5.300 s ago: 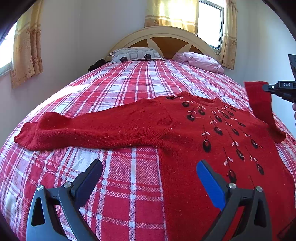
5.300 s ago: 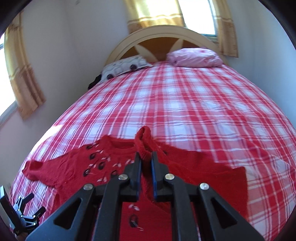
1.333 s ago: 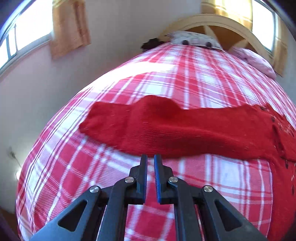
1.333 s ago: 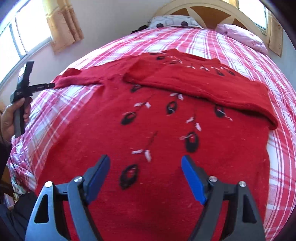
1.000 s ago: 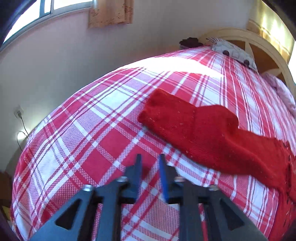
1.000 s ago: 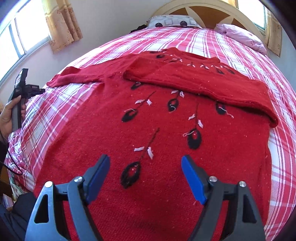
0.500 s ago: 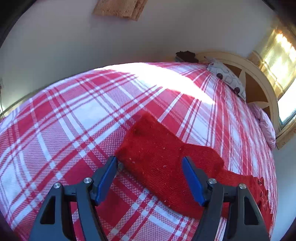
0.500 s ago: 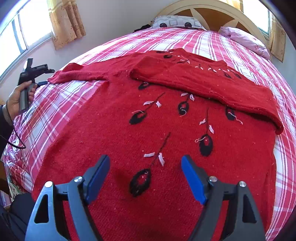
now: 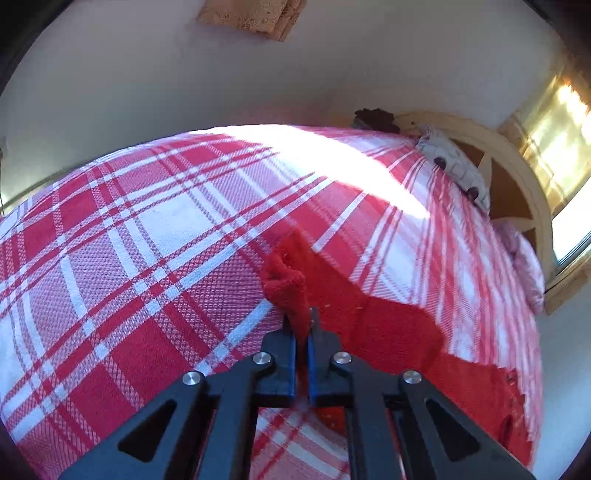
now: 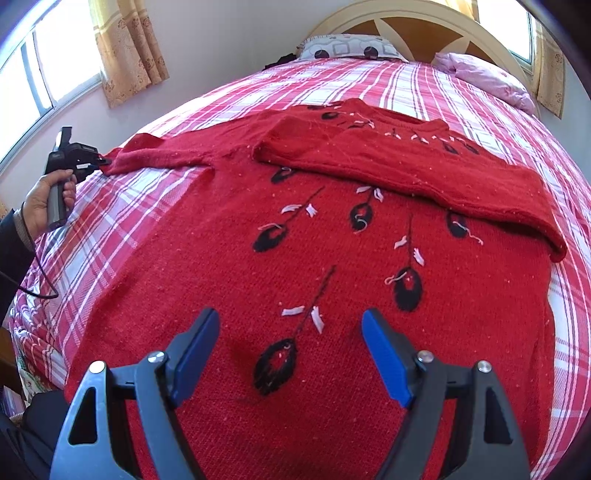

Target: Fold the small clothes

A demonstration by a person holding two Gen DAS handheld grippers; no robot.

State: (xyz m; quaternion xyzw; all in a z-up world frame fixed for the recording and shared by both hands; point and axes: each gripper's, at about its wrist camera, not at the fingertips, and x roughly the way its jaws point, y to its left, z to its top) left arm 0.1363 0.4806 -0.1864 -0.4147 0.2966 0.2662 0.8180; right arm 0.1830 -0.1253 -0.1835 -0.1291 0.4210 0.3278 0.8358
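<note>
1. left wrist view: the left gripper (image 9: 303, 325) is clenched on the cuff of the red sweater (image 9: 388, 325); the cuff bunches up between the two fingers and rises just past their tips.
2. from that pinch the sleeve runs away to the right across the red and white checked bedspread (image 9: 147, 258), toward the body of the garment at the right edge.
3. right wrist view: the right gripper (image 10: 288, 354) hangs released over the lower front of the sweater, its blue pads (image 10: 195, 350) wide apart, with nothing between them.
4. the sweater lies flat, face up, across the bed, its hem nearest this gripper and its neckline toward the headboard (image 10: 413, 22).
5. one sleeve is folded across the chest, from the right side toward the middle.
6. the other sleeve stretches out to the left, where its end meets the tip of the left gripper, gripped by the person's hand (image 10: 48, 201) at the bed's edge.
7. two pillows (image 10: 347, 46) lie at the head of the bed, well apart from the sweater.
</note>
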